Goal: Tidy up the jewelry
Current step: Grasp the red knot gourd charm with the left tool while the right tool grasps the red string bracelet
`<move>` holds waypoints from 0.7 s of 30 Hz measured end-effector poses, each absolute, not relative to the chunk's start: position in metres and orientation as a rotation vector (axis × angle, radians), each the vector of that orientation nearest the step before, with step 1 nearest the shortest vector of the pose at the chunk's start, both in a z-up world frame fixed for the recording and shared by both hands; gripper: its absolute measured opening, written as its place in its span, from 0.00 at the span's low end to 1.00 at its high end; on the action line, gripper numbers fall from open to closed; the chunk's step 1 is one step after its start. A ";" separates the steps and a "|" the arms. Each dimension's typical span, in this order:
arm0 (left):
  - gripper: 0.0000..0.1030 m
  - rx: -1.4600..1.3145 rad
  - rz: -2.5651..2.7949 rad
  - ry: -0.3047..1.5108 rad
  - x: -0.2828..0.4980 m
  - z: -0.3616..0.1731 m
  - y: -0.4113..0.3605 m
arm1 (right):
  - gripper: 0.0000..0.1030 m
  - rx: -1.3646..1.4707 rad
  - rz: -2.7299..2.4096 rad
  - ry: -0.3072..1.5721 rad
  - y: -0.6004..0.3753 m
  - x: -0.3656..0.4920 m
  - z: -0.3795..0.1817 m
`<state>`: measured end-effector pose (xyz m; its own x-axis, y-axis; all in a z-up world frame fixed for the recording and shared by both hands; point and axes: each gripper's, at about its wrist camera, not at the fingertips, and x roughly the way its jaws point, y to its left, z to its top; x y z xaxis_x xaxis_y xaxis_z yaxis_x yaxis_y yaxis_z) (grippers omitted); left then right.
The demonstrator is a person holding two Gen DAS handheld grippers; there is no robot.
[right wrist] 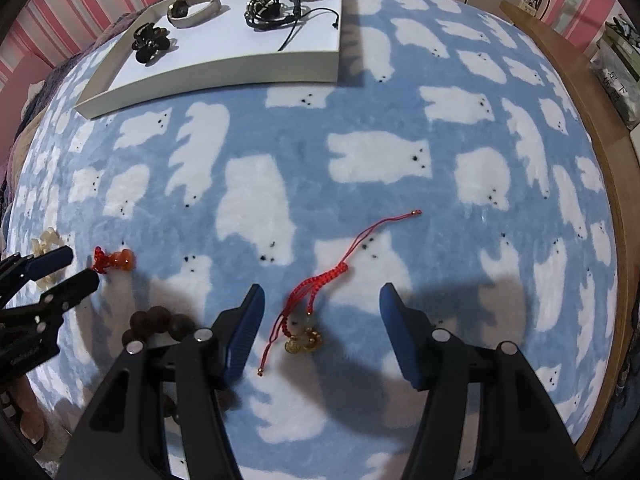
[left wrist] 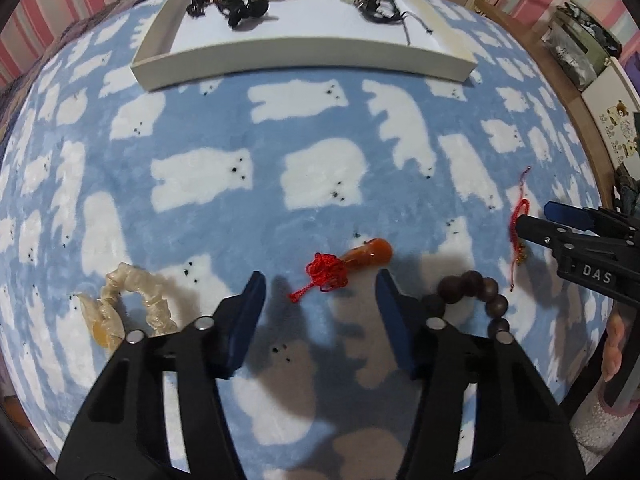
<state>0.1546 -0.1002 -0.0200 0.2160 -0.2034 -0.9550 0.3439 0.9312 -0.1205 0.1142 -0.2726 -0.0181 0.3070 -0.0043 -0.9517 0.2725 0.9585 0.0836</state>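
Observation:
An orange pendant [left wrist: 366, 254] with a red knotted tassel [left wrist: 326, 274] lies on the blue bear-print blanket, just ahead of my left gripper [left wrist: 320, 280], whose jaws stand open on either side without touching it. A red cord bracelet [right wrist: 320, 280] with gold charms [right wrist: 302, 342] lies between the open jaws of my right gripper [right wrist: 320, 292], untouched. In the left wrist view the right gripper [left wrist: 534, 216] hovers by that red cord bracelet [left wrist: 520, 216]. In the right wrist view the left gripper [right wrist: 83, 265] is beside the pendant [right wrist: 120, 258]. A white tray [left wrist: 304, 60] [right wrist: 208, 80] at the far side holds several dark bracelets and a pale watch.
A dark wooden bead bracelet [left wrist: 472, 284] [right wrist: 160, 320] lies between the two grippers. A cream scrunchie [left wrist: 132, 304] [right wrist: 46, 240] sits to the left. A wooden bed edge [right wrist: 600, 140] runs along the right, with cluttered shelves [left wrist: 580, 52] beyond it.

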 end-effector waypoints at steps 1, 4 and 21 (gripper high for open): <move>0.52 0.121 -0.378 1.306 0.156 -0.022 -0.100 | 0.58 0.247 -0.185 1.250 -0.274 0.115 -0.019; 0.52 0.102 -0.366 1.314 0.161 -0.025 -0.099 | 0.58 0.259 -0.182 1.252 -0.276 0.117 -0.020; 0.16 0.105 -0.402 1.347 0.164 -0.033 -0.103 | 0.46 0.265 -0.156 1.273 -0.272 0.126 -0.028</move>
<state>0.1644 -0.1029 -0.0331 0.1653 -0.2218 -0.9610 0.3412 0.9271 -0.1553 0.1256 -0.2719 -0.0282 0.2883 0.0309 -0.9570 0.2614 0.9590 0.1097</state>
